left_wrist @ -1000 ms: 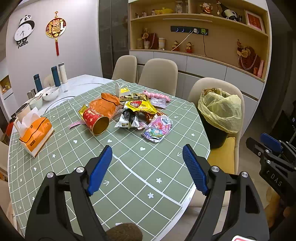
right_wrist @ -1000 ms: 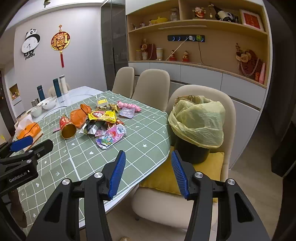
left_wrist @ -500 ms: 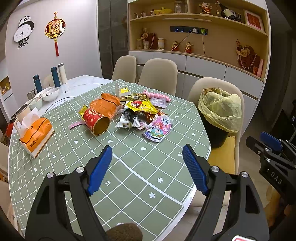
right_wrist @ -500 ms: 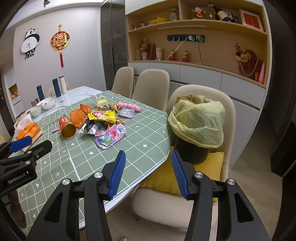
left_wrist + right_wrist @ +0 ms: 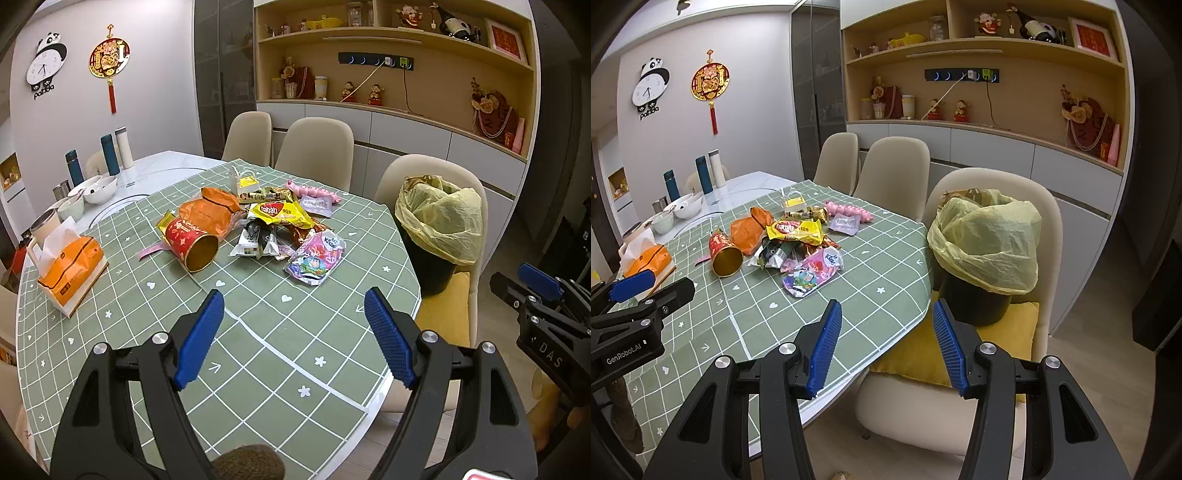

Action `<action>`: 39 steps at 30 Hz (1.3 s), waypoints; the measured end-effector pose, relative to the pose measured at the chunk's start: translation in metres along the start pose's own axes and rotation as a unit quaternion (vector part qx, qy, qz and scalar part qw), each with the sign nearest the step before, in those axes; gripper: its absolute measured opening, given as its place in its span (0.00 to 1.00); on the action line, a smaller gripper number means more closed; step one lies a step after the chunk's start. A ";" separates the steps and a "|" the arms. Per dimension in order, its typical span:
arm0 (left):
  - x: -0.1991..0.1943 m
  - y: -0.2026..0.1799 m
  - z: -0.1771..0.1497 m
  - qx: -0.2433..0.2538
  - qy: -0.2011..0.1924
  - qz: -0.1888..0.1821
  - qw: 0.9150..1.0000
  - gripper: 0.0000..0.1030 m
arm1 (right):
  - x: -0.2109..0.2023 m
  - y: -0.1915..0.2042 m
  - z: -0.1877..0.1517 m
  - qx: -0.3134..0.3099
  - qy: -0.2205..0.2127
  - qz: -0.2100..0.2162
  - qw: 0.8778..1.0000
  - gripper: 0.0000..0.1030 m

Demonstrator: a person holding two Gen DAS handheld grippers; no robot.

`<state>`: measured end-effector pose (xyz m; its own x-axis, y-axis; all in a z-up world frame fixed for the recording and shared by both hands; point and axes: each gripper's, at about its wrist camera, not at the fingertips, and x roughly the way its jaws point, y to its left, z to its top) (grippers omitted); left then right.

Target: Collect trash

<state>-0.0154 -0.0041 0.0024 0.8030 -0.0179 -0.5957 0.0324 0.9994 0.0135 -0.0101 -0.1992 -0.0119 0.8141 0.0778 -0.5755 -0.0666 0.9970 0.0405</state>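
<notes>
A heap of snack wrappers lies mid-table on the green checked cloth (image 5: 258, 332): a red tube can (image 5: 190, 240) on its side, an orange bag (image 5: 207, 214), a yellow wrapper (image 5: 279, 213) and a pink cartoon packet (image 5: 316, 254). A black bin with a yellow liner (image 5: 439, 221) stands on a chair seat at the table's right edge. My left gripper (image 5: 293, 332) hovers open over the near cloth, short of the heap. My right gripper (image 5: 884, 339) is open and empty past the table edge, near the bin (image 5: 986, 240).
An orange tissue box (image 5: 70, 273) sits at the left, with bowls (image 5: 98, 188) and flasks (image 5: 110, 155) behind it. Beige chairs (image 5: 314, 147) ring the far side. A yellow cushion (image 5: 960, 350) lies under the bin. Shelves fill the back wall.
Both grippers stay open. The views have shifted only slightly, with the table drifting a touch nearer in the left wrist view.
</notes>
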 end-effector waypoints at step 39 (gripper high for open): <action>0.028 0.009 0.006 -0.006 0.016 -0.010 1.000 0.72 | 0.022 0.001 0.002 0.005 0.015 -0.018 1.000 0.47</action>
<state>0.0115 0.0043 -0.0093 0.7828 -0.0362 -0.6212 0.0407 0.9991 -0.0069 0.0093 -0.1969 -0.0228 0.7981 0.0412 -0.6012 -0.0311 0.9991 0.0271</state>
